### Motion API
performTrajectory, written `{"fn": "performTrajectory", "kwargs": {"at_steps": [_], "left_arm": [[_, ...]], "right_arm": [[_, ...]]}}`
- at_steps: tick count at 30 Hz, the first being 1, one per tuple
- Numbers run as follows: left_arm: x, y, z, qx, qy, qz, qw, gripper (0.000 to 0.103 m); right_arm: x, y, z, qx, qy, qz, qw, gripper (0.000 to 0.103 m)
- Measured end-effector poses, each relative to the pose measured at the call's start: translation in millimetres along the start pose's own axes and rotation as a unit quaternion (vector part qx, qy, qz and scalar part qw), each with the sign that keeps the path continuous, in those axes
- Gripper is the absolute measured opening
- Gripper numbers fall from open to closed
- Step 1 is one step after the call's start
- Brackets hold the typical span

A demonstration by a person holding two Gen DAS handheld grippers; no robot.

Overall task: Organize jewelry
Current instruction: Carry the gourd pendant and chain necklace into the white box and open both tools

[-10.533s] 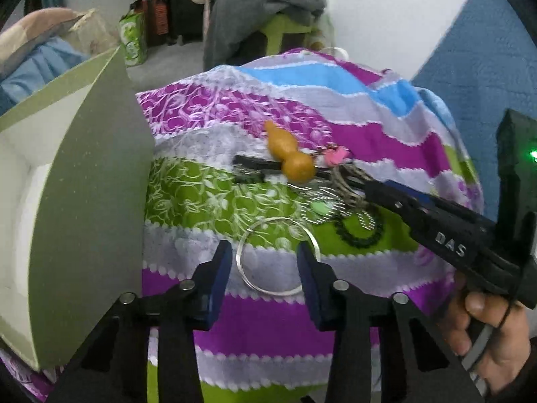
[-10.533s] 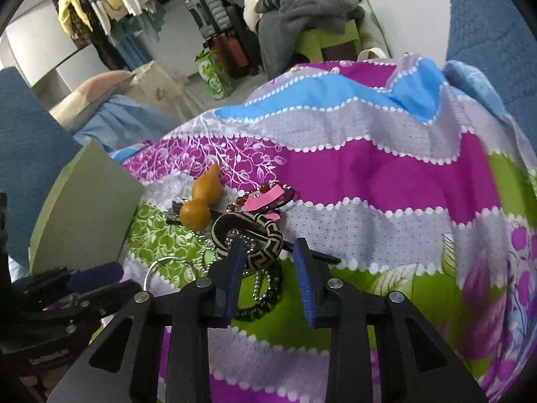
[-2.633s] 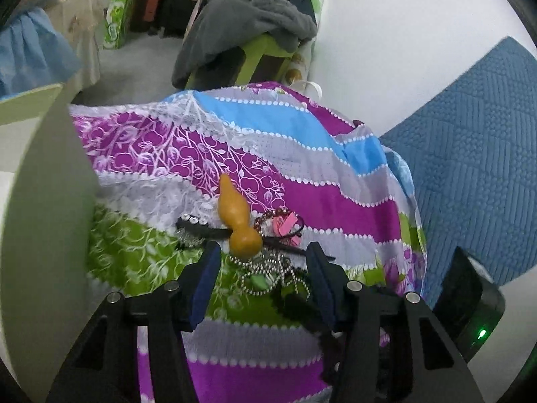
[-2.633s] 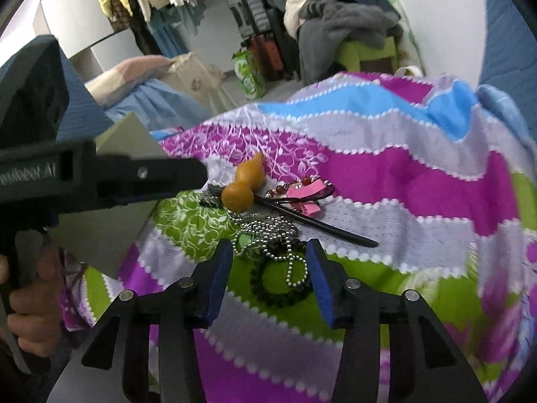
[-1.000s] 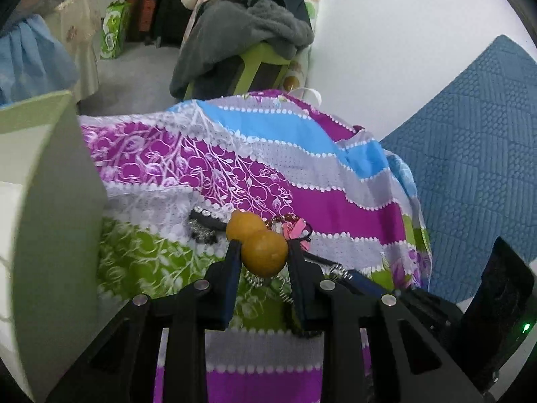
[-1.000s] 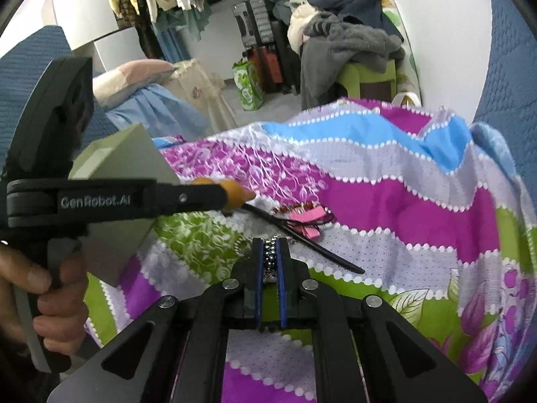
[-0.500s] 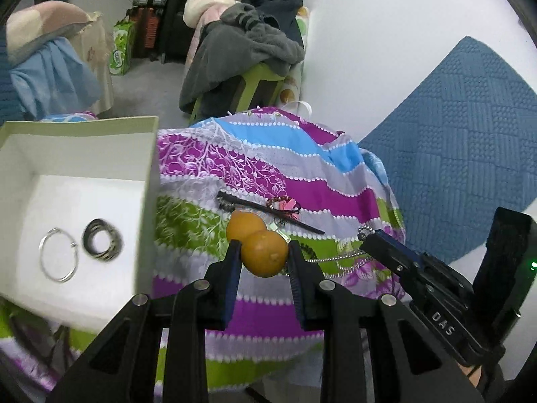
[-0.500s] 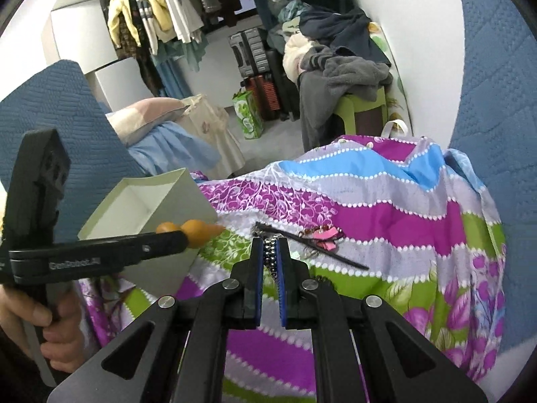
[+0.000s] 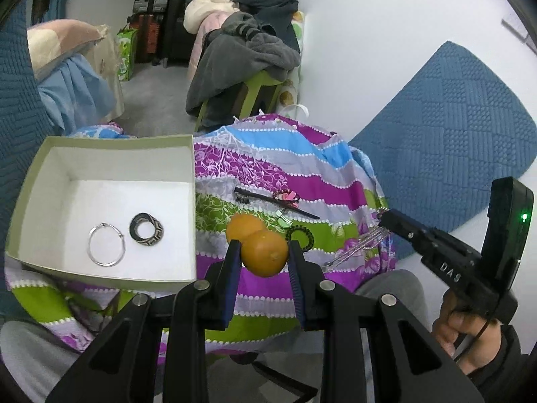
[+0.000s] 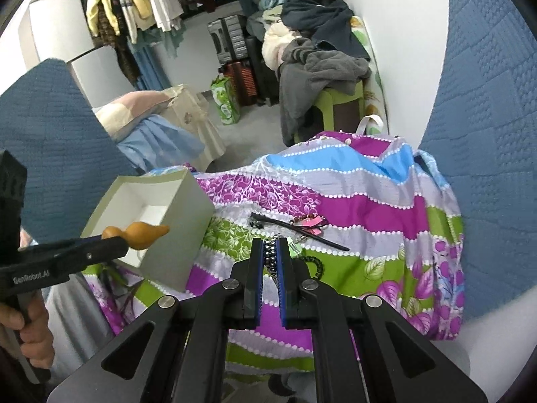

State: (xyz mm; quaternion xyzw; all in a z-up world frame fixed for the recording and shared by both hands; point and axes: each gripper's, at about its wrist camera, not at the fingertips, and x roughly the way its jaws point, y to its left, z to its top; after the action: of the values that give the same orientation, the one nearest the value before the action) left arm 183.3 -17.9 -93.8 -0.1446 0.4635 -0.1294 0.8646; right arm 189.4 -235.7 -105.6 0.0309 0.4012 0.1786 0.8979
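Observation:
My left gripper (image 9: 263, 252) is shut on an orange gourd pendant (image 9: 261, 250), held above the striped cloth just right of the open pale green box (image 9: 100, 147). The gourd also shows in the right wrist view (image 10: 141, 233). The box holds a silver hoop (image 9: 106, 244) and a black patterned bangle (image 9: 146, 234). My right gripper (image 10: 271, 255) is shut on a silver bead chain (image 10: 270, 257), which dangles from it in the left wrist view (image 9: 359, 250). A black hair stick (image 9: 275, 201), a pink clip (image 9: 287, 197) and a black bead bracelet (image 9: 300, 235) lie on the cloth.
The jewelry lies on a striped purple, green and blue cloth (image 9: 302, 174) over a small table. A blue quilted panel (image 9: 446, 127) leans at the right. A stool piled with clothes (image 9: 248, 50) stands behind. A blue panel (image 10: 50, 127) stands left of the box.
Both grippers have closed and lifted: the left took the gourd pendant off the cloth, the right took the bead chain. Both pulled up and back from the cloth.

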Motion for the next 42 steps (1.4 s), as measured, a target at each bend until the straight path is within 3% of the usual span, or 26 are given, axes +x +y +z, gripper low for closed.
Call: {"fn": "performTrajectory", "kwargs": {"at_steps": [15,24,27,33,42], "left_arm": [[-70.2,21.3,44.8,0.016,-0.021,0.002,0.9996,0.027],[-97.4,63.8,62.5,0.007,-0.037,0.021,0.9991,0.027],[-99.7,85.0,66.6,-0.005,-0.039,0.028,0.9988,0.027],[-87.6,125.6,64.9,-0.036,-0.026,0.035,0.9984,0.027],[-50.6,166.7,46.8,-0.058,0.015,0.046,0.9971,0.027]], "right_arm": [[-47.2,74.6,67.7,-0.031,-0.029,0.012,0.999,0.005],[-31.3,126.4,100.4,-0.037,-0.027,0.049,0.998,0.005],[-18.3,145.4,104.8,-0.054,-0.033,0.042,0.997,0.005],[19.8,163.8,99.6,-0.065,0.003,0.054,0.996,0.005],[83.5,171.3,62.5,-0.068,0.087,0.051,0.993,0.005]]}}
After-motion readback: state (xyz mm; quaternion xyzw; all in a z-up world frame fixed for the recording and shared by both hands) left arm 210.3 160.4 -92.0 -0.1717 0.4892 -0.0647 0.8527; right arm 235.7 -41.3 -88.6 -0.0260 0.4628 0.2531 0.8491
